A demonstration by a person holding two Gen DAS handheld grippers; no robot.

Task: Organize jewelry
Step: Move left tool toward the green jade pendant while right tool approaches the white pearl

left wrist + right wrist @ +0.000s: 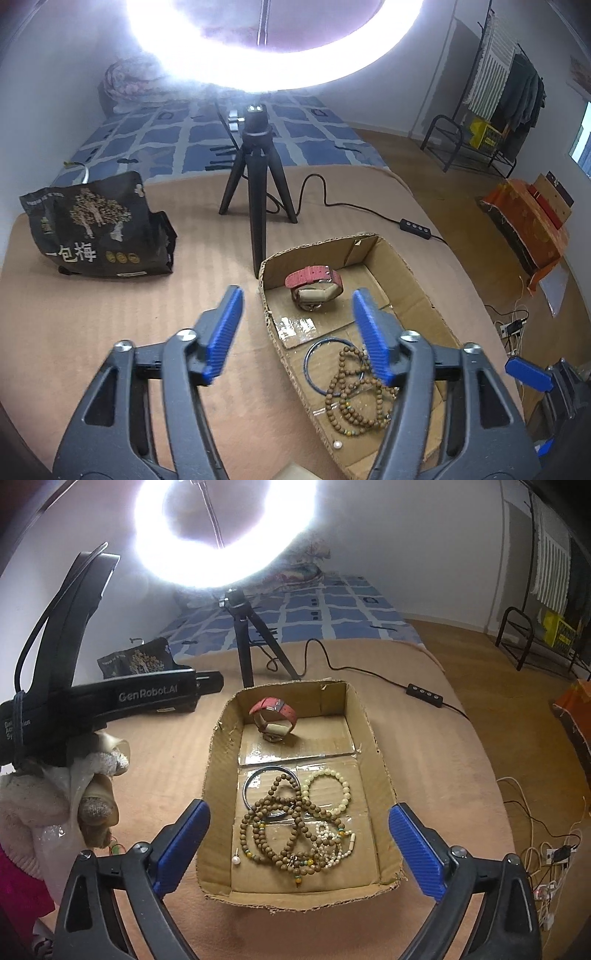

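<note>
An open cardboard box sits on the tan bed cover and holds the jewelry. At its far end stands a red-strapped watch, also in the left wrist view. Nearer lie a dark bangle, a long brown bead necklace, a pale bead bracelet, a small white bead strand and a pearl pin. My right gripper is open and empty, its fingers on either side of the box's near end. My left gripper is open and empty over the box's left wall.
A ring light on a black tripod stands behind the box, its cable and switch running right. A black snack bag lies at the left. The left gripper's body and gloved hand show left of the box.
</note>
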